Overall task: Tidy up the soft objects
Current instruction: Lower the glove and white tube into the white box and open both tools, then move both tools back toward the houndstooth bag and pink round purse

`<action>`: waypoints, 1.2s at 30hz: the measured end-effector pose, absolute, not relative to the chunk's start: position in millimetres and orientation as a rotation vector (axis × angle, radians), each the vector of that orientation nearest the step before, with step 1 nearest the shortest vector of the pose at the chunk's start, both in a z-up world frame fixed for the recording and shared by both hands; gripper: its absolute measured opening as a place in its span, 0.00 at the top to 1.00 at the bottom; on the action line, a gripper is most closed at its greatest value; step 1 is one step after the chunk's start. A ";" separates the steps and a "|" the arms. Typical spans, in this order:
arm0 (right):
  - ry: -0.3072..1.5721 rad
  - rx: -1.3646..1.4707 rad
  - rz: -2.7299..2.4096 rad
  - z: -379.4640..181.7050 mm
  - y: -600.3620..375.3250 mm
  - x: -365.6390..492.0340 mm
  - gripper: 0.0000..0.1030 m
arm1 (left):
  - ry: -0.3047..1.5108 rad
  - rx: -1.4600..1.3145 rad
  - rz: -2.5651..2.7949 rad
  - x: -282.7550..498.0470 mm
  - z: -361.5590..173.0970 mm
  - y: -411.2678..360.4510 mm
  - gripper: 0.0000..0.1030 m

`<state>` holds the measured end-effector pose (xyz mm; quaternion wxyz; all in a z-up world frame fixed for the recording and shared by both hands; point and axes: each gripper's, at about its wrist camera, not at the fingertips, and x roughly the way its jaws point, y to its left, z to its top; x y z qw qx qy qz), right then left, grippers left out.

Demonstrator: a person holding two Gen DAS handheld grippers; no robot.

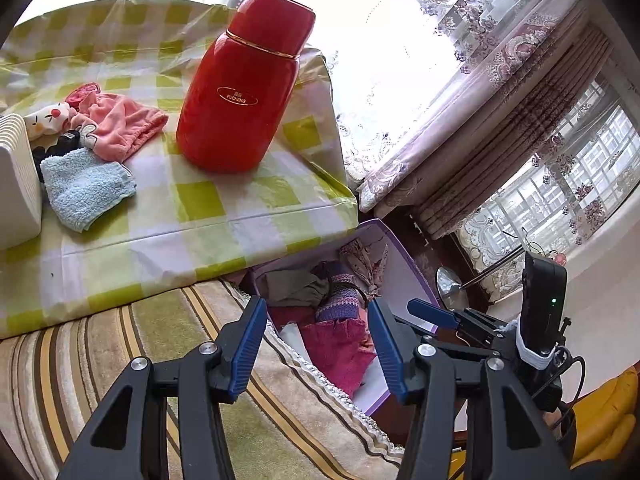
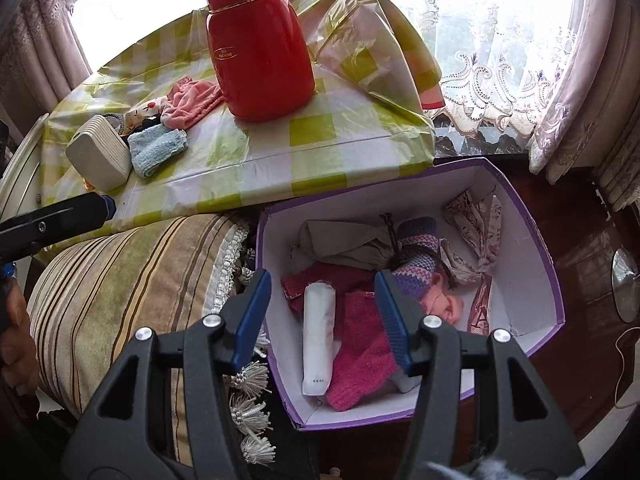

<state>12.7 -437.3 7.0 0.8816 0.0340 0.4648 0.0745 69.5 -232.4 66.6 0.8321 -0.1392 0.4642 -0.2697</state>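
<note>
In the left wrist view, the purple cardboard box (image 1: 404,264) is partly hidden behind the checked tablecloth's (image 1: 200,216) edge and the blue gripper fingers (image 1: 384,344). A ribbed white plastic case (image 1: 16,184) is cut off at the left edge.

One red flask (image 2: 258,46) stands on the surface (image 2: 280,152), beside one white ribbed box (image 2: 98,156). The loose cloths there number at least four: one light blue (image 2: 156,148), one pink (image 2: 192,100), one white with a fruit print (image 2: 146,110) and one dark piece (image 1: 60,146), mostly hidden. One purple box (image 2: 532,240) holds one white roll (image 2: 318,340), two magenta knits (image 2: 360,352), one striped knit (image 2: 416,252), one olive cloth (image 2: 344,244) and one patterned cloth (image 2: 476,220). Two hand-held grippers are in sight.
</note>
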 end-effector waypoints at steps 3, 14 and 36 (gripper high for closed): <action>0.956 0.056 0.167 12.2 -427.3 18.7 0.44 | 0.950 -0.286 -0.542 68.3 72.2 -216.9 0.48; 0.921 0.000 0.242 30.6 -378.3 50.4 0.44 | 0.822 -0.316 -0.379 65.0 101.4 -127.6 0.48; 0.767 -0.184 0.465 79.3 -253.1 133.0 0.44 | 0.717 -0.373 0.014 100.9 105.7 58.9 0.48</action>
